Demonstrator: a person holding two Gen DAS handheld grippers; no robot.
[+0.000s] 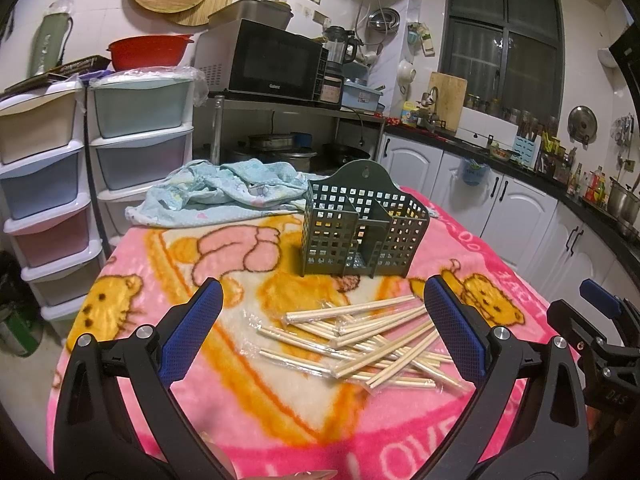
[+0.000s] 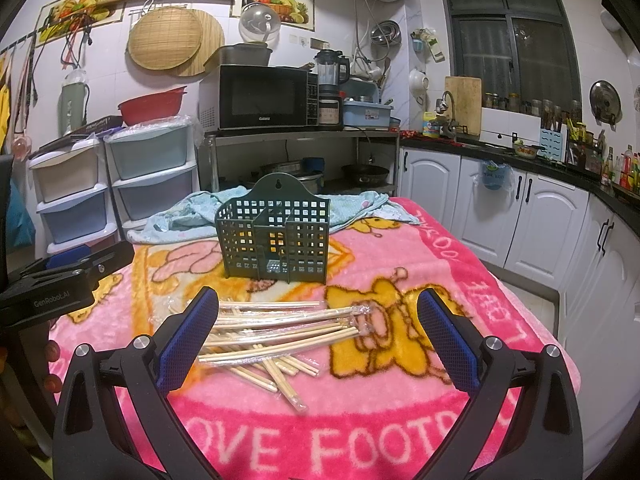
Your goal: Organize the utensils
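Nearest the cameras, two grippers hung over the near edge of the table; the left gripper [image 1: 322,300] stood with its two blue-padded fingers spread wide and nothing between them; the right gripper [image 2: 318,310] was likewise spread wide and held nothing. Just beyond the fingertips lay the chopsticks [image 1: 372,340] [image 2: 280,334], a loose heap of pale wooden sticks, several in clear plastic wrappers, crossing one another; their exact number could not be counted, though well over ten sticks showed. They rested on one pink blanket [image 1: 280,420] [image 2: 400,420] printed with yellow cartoon figures and white lettering. Farther on, apart from the heap, stood one dark green utensil holder [image 1: 362,228] [image 2: 274,236], upright, its walls perforated with square holes, divided into compartments, all of them without chopsticks. Behind it lay one crumpled light blue cloth [image 1: 208,196] [image 2: 188,216]. Beyond the table stood one black microwave [image 1: 276,64] [image 2: 264,96] on a metal shelf, beside two stacks of pastel drawers [image 1: 140,136] [image 2: 154,168].
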